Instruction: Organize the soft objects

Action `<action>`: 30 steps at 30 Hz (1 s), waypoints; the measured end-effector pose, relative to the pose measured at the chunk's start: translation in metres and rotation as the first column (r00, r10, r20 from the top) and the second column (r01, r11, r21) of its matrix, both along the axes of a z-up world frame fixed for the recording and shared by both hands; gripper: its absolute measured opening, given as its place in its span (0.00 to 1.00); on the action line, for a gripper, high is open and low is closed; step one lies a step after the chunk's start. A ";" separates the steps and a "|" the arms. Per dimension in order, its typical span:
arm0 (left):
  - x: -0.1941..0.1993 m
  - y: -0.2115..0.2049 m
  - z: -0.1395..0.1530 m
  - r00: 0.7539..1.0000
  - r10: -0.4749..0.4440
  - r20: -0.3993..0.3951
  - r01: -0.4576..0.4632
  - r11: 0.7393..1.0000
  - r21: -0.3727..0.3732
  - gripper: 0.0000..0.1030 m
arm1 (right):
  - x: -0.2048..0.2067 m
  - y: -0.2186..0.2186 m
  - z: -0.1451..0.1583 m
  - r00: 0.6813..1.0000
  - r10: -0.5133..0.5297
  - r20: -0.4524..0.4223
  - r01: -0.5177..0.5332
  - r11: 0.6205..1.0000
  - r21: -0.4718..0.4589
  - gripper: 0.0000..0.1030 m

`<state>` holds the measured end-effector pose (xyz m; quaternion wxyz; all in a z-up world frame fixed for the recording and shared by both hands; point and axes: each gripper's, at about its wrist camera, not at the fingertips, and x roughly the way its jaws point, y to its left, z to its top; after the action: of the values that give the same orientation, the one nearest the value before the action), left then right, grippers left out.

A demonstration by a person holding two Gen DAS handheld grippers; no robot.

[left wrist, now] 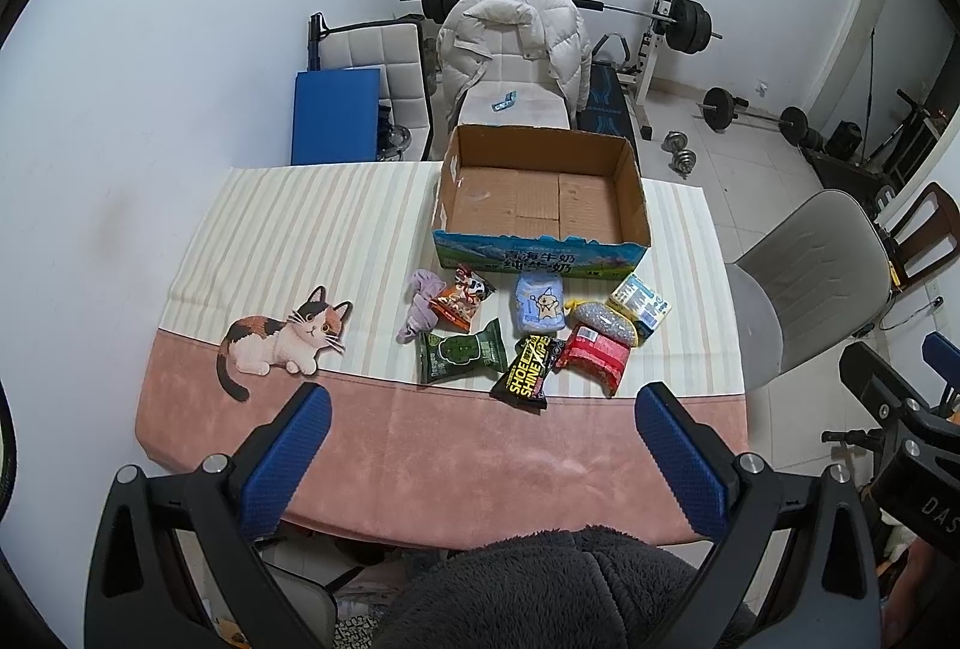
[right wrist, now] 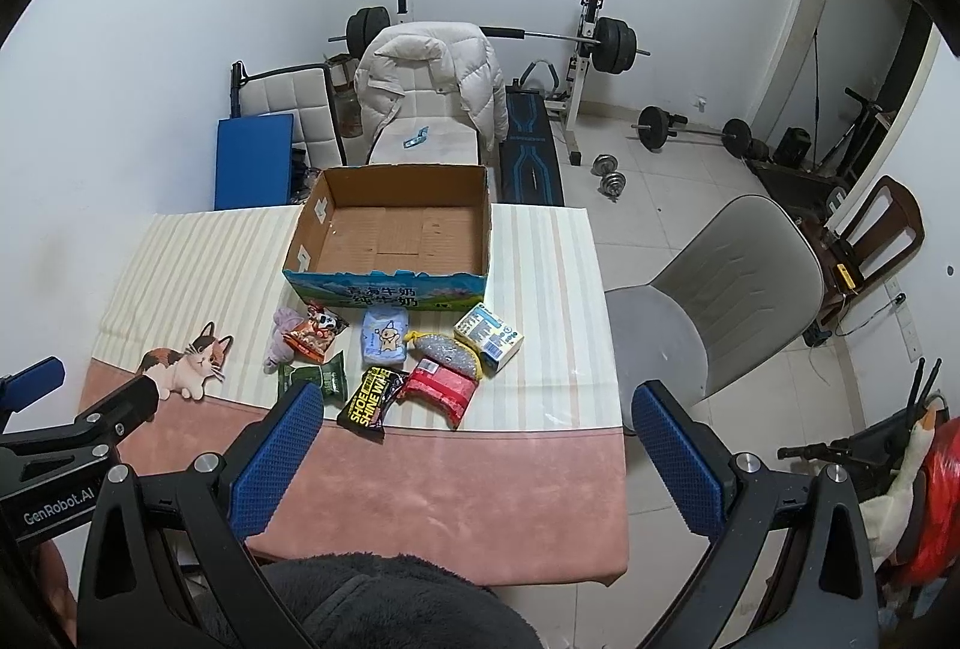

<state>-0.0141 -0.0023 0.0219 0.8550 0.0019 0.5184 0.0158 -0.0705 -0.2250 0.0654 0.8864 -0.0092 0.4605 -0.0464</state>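
Observation:
An empty cardboard box stands at the table's far side. In front of it lie several soft items: a purple cloth, an orange snack bag, a green packet, a light blue tissue pack, a black shoe-shine wipes pack, a red packet, a silver scrubber and a small carton. My left gripper and right gripper are open and empty, above the table's near edge.
The table wears a striped and pink cloth with a cat picture. A grey chair stands to the right. A chair with a white jacket and weight equipment are behind.

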 end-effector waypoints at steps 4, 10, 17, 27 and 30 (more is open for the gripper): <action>0.002 -0.001 0.004 1.000 0.002 0.000 -0.002 1.000 -0.001 1.00 | 0.000 0.000 0.000 1.000 -0.001 -0.001 0.001 1.000 0.002 1.00; 0.000 0.001 0.004 1.000 0.006 0.003 -0.006 1.000 -0.006 1.00 | -0.002 0.000 0.000 1.000 0.000 -0.001 0.000 1.000 0.001 1.00; -0.002 0.002 0.002 1.000 0.007 0.003 -0.007 1.000 -0.009 1.00 | -0.003 0.000 0.000 1.000 0.001 0.001 -0.001 1.000 0.005 1.00; 0.040 0.009 -0.047 0.998 0.002 -0.057 -0.004 1.000 -0.026 1.00 | 0.039 -0.010 -0.058 0.995 0.060 -0.084 -0.059 0.998 0.013 1.00; 0.068 0.019 -0.089 0.994 0.021 -0.107 -0.024 0.999 -0.031 1.00 | 0.077 -0.014 -0.099 0.985 0.100 -0.142 -0.103 0.995 -0.011 1.00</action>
<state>0.0538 0.0165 -0.0671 0.8258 -0.0171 0.5635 0.0169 0.0064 -0.2390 -0.0339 0.8528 -0.0439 0.5204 -0.0047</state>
